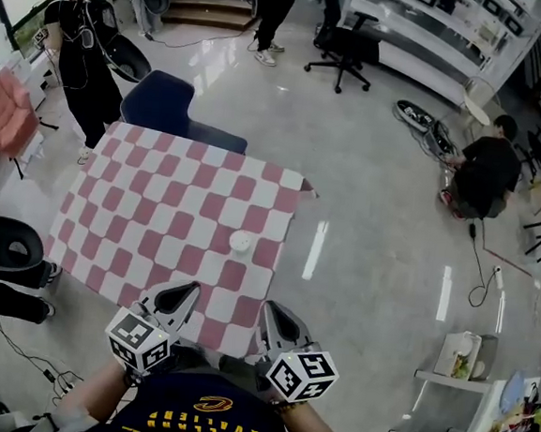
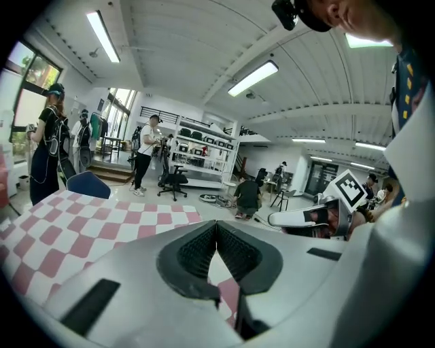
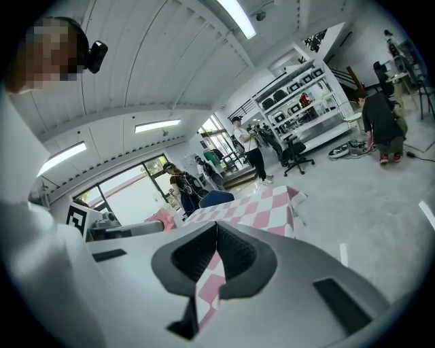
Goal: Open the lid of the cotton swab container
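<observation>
The cotton swab container (image 1: 240, 242) is a small round white tub with its lid on, standing on the pink-and-white checked table (image 1: 139, 218) toward its right side. My left gripper (image 1: 187, 292) is shut and empty at the table's near edge, below and left of the tub. To its right my right gripper (image 1: 272, 310) is also shut and empty, at the near right of the table. In the left gripper view the jaws (image 2: 216, 228) meet, and in the right gripper view the jaws (image 3: 217, 230) meet too. Neither gripper view shows the tub.
A blue chair (image 1: 163, 102) stands at the table's far side and a person (image 1: 84, 39) beside it. A black stool (image 1: 14, 244) is at the left. Another person (image 1: 486, 173) crouches on the floor at the right. White shelving (image 1: 452, 405) stands at the lower right.
</observation>
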`<state>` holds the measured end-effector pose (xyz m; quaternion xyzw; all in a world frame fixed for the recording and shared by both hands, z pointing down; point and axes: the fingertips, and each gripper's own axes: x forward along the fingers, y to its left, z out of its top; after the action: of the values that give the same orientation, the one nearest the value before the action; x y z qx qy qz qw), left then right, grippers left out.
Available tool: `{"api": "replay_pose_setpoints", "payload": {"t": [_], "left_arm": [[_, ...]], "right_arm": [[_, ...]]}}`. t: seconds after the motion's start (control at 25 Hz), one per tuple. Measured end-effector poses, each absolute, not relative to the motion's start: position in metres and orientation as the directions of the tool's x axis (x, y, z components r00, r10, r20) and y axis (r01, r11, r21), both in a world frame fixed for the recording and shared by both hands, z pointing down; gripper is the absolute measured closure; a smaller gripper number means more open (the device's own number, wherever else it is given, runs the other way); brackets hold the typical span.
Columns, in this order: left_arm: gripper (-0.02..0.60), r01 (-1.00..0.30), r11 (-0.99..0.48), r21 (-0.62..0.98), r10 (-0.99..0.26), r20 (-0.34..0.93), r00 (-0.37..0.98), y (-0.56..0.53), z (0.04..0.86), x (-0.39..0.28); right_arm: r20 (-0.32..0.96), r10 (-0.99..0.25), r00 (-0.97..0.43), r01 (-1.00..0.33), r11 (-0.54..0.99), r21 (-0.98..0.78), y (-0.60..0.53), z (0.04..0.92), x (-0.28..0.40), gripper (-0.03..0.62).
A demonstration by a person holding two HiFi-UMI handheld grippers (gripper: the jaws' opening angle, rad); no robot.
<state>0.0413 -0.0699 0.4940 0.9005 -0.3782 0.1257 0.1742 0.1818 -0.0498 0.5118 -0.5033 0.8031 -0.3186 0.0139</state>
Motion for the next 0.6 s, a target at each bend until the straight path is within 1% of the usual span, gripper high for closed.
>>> {"api": "replay_pose_setpoints", "payload": {"t": [0.24, 0.4, 0.6], "left_arm": [[0.578, -0.744, -0.641, 0.19, -0.639, 0.404, 0.654, -0.11, 0.526, 0.03], [0.578, -0.731, -0.66, 0.176, -0.618, 0.427, 0.661, -0.132, 0.545, 0.028], [0.578, -0.686, -0.712, 0.149, -0.573, 0.442, 0.69, -0.153, 0.569, 0.037]], "right_arm": [[0.307, -0.823, -0.478, -0.812, 0.281, -0.511, -0.072, 0.511, 0.186, 0.583], [0.308, -0.837, -0.453, -0.831, 0.272, -0.485, -0.09, 0.509, 0.18, 0.583], [0.323, -0.856, -0.404, -0.897, 0.303, -0.321, -0.116, 0.519, 0.177, 0.583]]}}
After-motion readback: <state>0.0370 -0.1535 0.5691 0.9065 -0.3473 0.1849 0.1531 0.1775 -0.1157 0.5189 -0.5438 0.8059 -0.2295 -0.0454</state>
